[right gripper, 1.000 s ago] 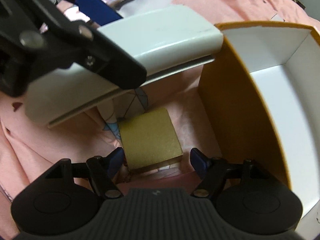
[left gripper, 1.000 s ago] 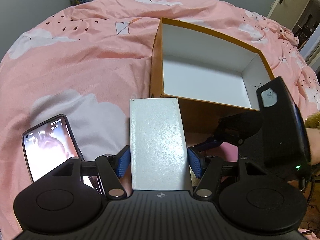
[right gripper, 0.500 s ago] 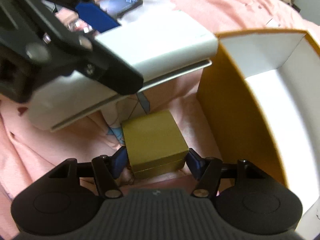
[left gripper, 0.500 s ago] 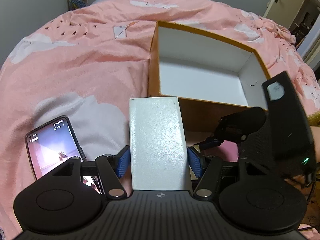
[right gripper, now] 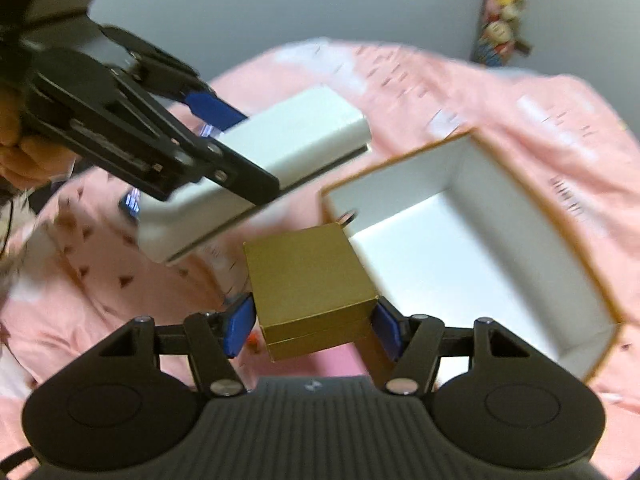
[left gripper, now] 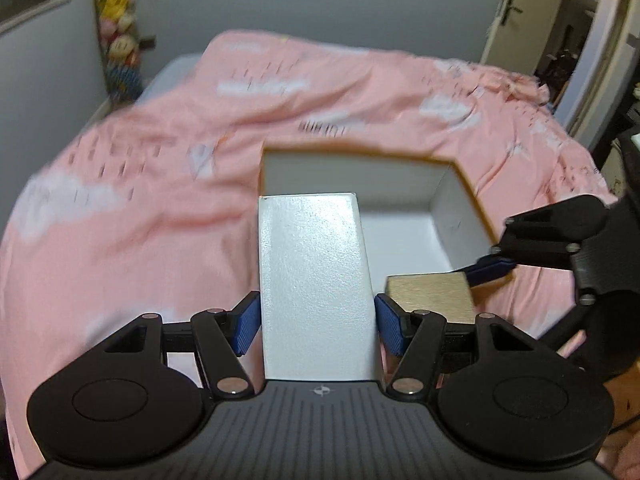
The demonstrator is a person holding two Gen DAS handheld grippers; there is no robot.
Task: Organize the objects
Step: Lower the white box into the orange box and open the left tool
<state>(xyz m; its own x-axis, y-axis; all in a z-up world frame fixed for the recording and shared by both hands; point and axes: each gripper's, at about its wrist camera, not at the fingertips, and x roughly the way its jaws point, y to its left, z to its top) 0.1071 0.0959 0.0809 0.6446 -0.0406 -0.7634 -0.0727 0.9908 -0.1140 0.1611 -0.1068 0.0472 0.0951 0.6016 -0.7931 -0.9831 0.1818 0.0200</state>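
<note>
- White box [left gripper: 316, 288]: I grip it in my left gripper [left gripper: 316, 326], the blue pads [left gripper: 246, 326] pressed on its two long sides. It is lifted clear of the bedspread and sticks out forward, its far end over the near edge of the big open box [left gripper: 448, 216].
- From my right camera the same white box [right gripper: 280, 140] shows as a long slab, tilted, held up in the air to the left of the big open box [right gripper: 460, 248].
- Gold box [right gripper: 308, 280]: my right gripper [right gripper: 312, 324] grasps it. Its jaws have just been closing and the pads [right gripper: 236, 328] now press on both sides. The box hangs above the bedspread, just beside the near corner of the big open box.
- From my left camera the gold box [left gripper: 430, 296] sits just to the right of the white one, with one blue finger of the other gripper at its far corner.
- Big open box: orange outside, white inside, resting on the pink bedspread [left gripper: 140, 208]. I see nothing in the part of its floor that is visible.
- Pink bedspread: white cloud shapes and small dark marks; much of it is blurred.
- Phone [right gripper: 132, 204]: a lit corner peeks out on the bedspread under the white box.
- Soft toys [left gripper: 118, 40] hang against the grey wall behind the bed.
</note>
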